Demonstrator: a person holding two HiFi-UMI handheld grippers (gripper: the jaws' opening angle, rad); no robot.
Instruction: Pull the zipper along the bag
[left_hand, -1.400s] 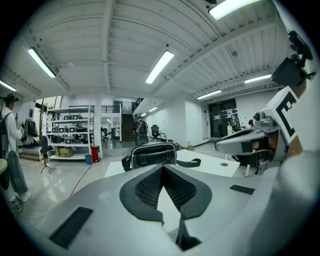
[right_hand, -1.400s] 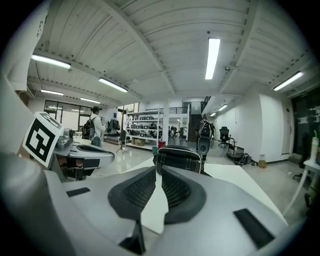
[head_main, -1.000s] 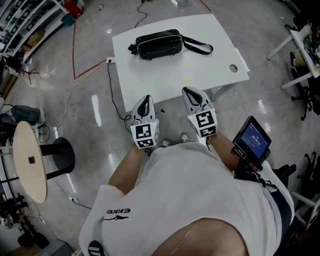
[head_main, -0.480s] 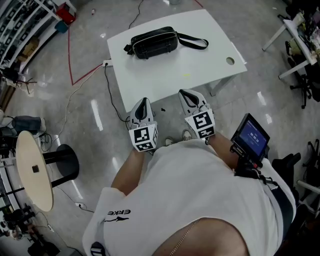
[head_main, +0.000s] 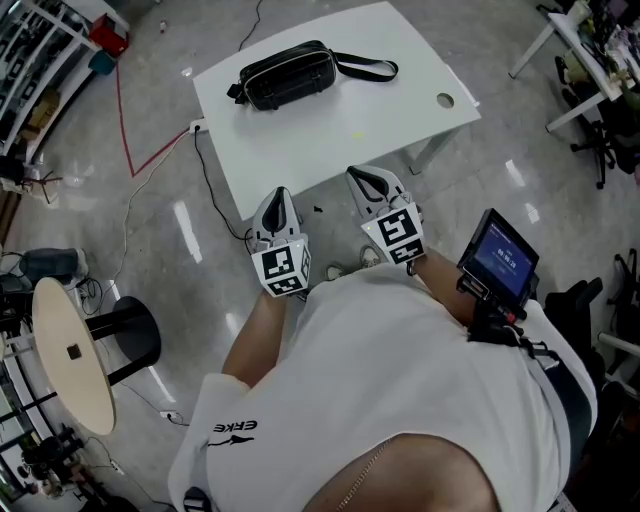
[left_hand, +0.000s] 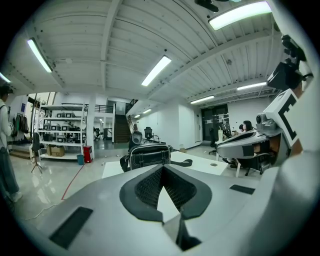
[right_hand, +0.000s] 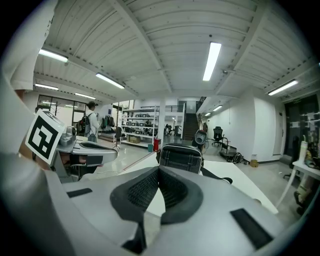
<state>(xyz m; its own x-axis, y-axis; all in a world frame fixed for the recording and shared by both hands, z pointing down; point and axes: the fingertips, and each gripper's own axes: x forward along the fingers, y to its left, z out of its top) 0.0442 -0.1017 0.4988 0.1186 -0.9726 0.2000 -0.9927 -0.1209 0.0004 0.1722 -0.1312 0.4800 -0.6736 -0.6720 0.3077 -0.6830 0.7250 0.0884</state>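
A black bag (head_main: 285, 75) with white piping lies on the far left part of a white table (head_main: 340, 130), its strap (head_main: 365, 68) trailing to the right. It also shows in the left gripper view as the bag (left_hand: 149, 156) and in the right gripper view as the bag (right_hand: 180, 158), standing well beyond the jaws. My left gripper (head_main: 279, 194) and right gripper (head_main: 358, 176) hover side by side at the table's near edge, far short of the bag. The left gripper (left_hand: 162, 169) and the right gripper (right_hand: 159, 170) are both shut with nothing between the pads.
A cable hole (head_main: 445, 100) sits near the table's right edge. A black cable (head_main: 210, 180) and a red tape line (head_main: 125, 120) run over the floor at left. A round wooden table (head_main: 65, 345) stands at left, a small screen (head_main: 500, 262) at my right hip.
The head view has swung, so the table and bag sit further up and left in the picture. Both grippers keep their place at the near table edge.
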